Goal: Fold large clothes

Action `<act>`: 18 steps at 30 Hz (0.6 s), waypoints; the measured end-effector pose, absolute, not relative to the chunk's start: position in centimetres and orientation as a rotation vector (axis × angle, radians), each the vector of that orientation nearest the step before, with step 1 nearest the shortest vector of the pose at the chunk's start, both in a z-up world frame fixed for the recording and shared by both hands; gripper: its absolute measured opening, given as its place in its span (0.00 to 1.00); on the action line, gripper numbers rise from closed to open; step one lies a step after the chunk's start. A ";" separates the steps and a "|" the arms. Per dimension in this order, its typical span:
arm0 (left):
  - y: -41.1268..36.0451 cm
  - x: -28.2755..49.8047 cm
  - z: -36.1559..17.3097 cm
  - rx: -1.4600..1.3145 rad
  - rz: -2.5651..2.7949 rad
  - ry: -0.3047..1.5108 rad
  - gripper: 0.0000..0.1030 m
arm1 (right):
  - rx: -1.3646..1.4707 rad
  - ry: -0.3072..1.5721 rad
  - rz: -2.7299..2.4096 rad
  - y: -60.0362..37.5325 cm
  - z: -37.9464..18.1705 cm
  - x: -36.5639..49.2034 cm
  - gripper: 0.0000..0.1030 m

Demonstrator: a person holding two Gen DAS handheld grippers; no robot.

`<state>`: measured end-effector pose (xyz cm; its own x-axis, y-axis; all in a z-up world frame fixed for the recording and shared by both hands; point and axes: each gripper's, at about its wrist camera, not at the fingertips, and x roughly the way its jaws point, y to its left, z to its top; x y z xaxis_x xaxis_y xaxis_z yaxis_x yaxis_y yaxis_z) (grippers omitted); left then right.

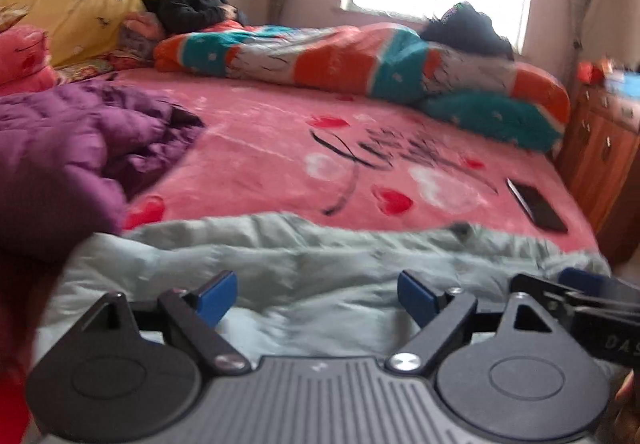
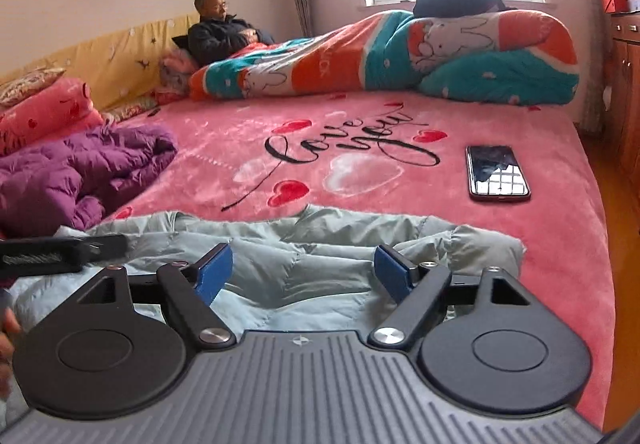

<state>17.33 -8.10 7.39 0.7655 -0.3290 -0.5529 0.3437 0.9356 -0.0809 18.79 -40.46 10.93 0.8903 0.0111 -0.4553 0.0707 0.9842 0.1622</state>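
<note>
1. Hand-held gripper, left, and right hand-held gripper: both wide, holding nothing.
2. Pale green jacket lies bunched at the bed near edge, beneath both.
3. Advice: pinch opposite edges, spread flat before folding, clear of phone.

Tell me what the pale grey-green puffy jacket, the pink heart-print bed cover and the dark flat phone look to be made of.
Pale grey-green puffy jacket: probably thin, matte synthetic shell over soft filling, judging by its stitched, puffed sections and fine creases.
Pink heart-print bed cover: likely plush fleece; the surface looks fuzzy and dull.
Dark flat phone: a glossy front, probably glass, since it mirrors the window; its dark red rim's material is unclear.
</note>
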 end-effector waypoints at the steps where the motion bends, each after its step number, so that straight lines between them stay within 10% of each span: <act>1: -8.7 17.4 6.9 0.044 -0.364 0.601 0.85 | 0.175 0.490 -0.035 -40.5 10.6 19.0 0.95; 18: -8.7 18.2 2.5 -0.003 -0.385 0.600 0.93 | 0.048 0.591 -0.088 -39.0 8.3 20.3 0.97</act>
